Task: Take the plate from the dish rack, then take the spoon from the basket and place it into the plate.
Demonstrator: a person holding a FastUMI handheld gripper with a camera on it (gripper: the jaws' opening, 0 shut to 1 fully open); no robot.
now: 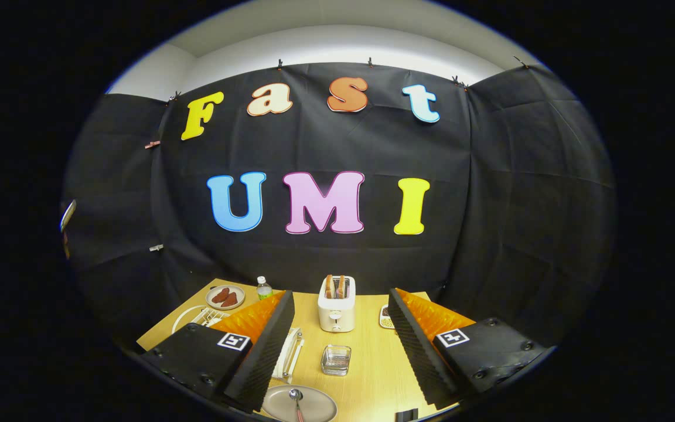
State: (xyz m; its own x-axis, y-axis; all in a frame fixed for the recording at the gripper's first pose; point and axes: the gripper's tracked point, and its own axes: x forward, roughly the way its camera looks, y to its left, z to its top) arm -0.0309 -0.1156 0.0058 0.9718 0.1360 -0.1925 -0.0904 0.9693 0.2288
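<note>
My gripper (340, 340) hangs open above the wooden table (372, 363), its two black fingers spread wide with nothing between them. Below and between the fingers, at the near edge, lies a grey plate (279, 404) with a metal spoon (296, 396) resting in it, bowl toward the toaster. A white wire dish rack (205, 317) stands beyond the left finger, partly hidden by it. By the left finger's inner side sits a white basket (290, 354), mostly covered.
A white toaster (336, 305) with bread slices stands mid-table just ahead. A clear glass dish (336, 359) sits before it. A small plate with red pieces (225, 296) and a water bottle (263, 288) are far left; a patterned dish (385, 316) peeks by the right finger.
</note>
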